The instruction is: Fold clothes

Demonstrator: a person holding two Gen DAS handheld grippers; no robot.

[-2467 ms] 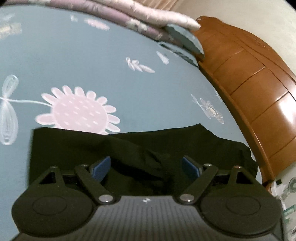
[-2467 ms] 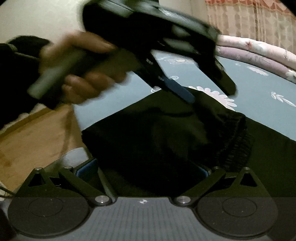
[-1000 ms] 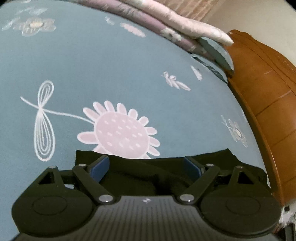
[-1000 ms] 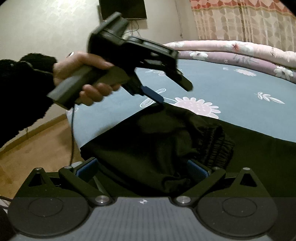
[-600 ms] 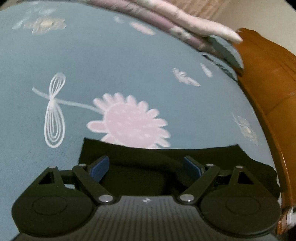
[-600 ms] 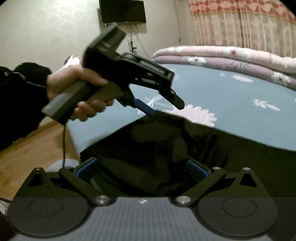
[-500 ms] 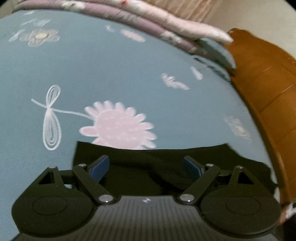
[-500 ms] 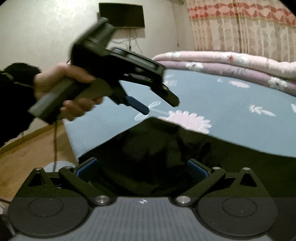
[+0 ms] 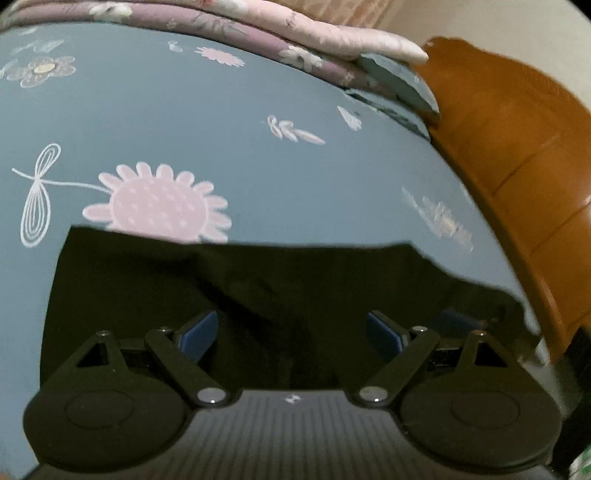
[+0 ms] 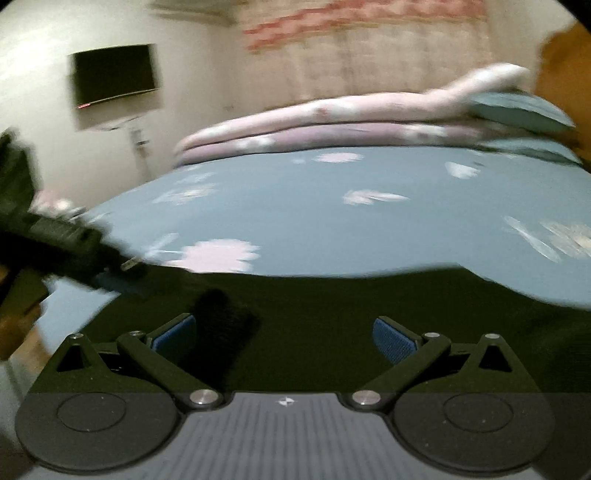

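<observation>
A black garment point(image 9: 295, 280) lies spread on the blue flowered bed sheet point(image 9: 221, 122), with its far edge running across the pink flower print. My left gripper point(image 9: 291, 328) hovers over the cloth with its jaws wide apart and no cloth pinched between the blue pads point(image 9: 199, 332). My right gripper point(image 10: 284, 328) is open too, above the same garment point(image 10: 332, 306). A dark raised fold point(image 10: 221, 317) stands beside its left pad. The right wrist view is smeared by motion; the left gripper point(image 10: 110, 266) and the person's hand point(image 10: 18, 325) show at its left edge.
Folded pink and purple quilts point(image 9: 258, 33) and a grey-blue pillow point(image 9: 399, 81) lie at the bed's far side. A wooden headboard point(image 9: 517, 166) runs along the right. A wall-mounted screen point(image 10: 114, 74) and curtains point(image 10: 369, 62) are behind the bed.
The right wrist view has swung and rolled toward the quilts, so the left gripper slid to its left edge. In the left view, more black cloth now shows beyond the open fingers.
</observation>
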